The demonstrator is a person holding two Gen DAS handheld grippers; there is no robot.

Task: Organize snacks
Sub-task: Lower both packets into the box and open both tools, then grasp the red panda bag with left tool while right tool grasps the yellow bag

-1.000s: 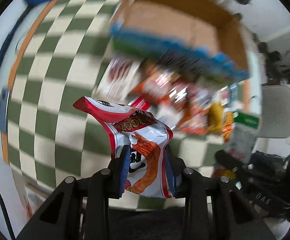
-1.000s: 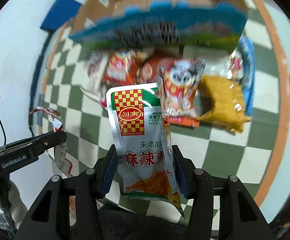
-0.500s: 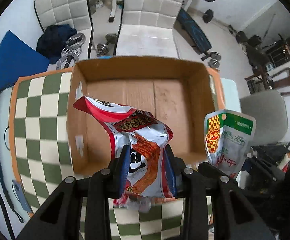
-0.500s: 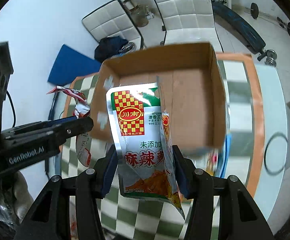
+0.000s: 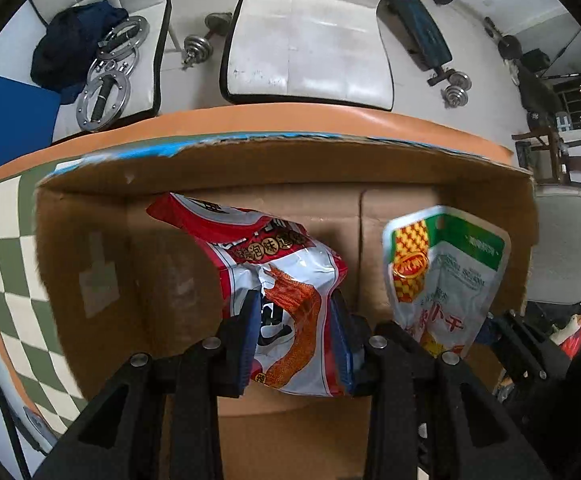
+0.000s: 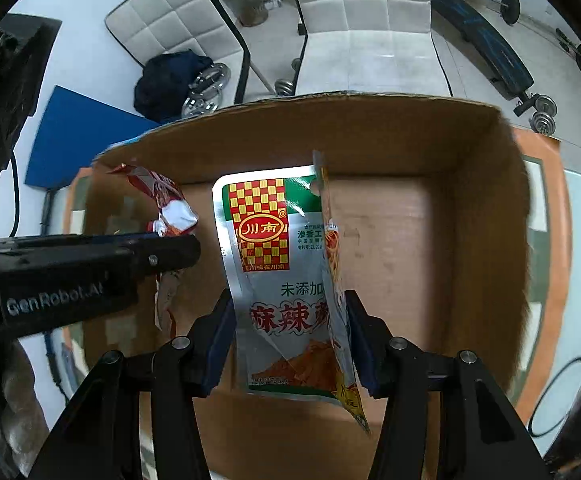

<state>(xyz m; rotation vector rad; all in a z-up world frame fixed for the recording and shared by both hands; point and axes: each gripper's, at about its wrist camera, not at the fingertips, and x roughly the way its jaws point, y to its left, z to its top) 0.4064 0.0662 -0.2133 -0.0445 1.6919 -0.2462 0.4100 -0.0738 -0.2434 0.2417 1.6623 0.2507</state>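
White padded chairs (image 5: 310, 32) and dumbbells fill the floor behind a checkered table (image 5: 6, 264) bearing an open cardboard box (image 5: 90, 248). Over its bare bottom, the left gripper (image 5: 295, 340) clamps a red-and-white snack bag (image 5: 278, 264); the right gripper (image 6: 290, 344) clamps a silver pouch with a green top (image 6: 266, 256), apparently two thin packets together. Only the left view shows the checkered cloth; only the right shows the pouch's front print.

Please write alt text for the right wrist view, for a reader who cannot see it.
The right gripper holds a silver and green snack pouch over an open cardboard box. At left, the left gripper holds a red and white snack bag.
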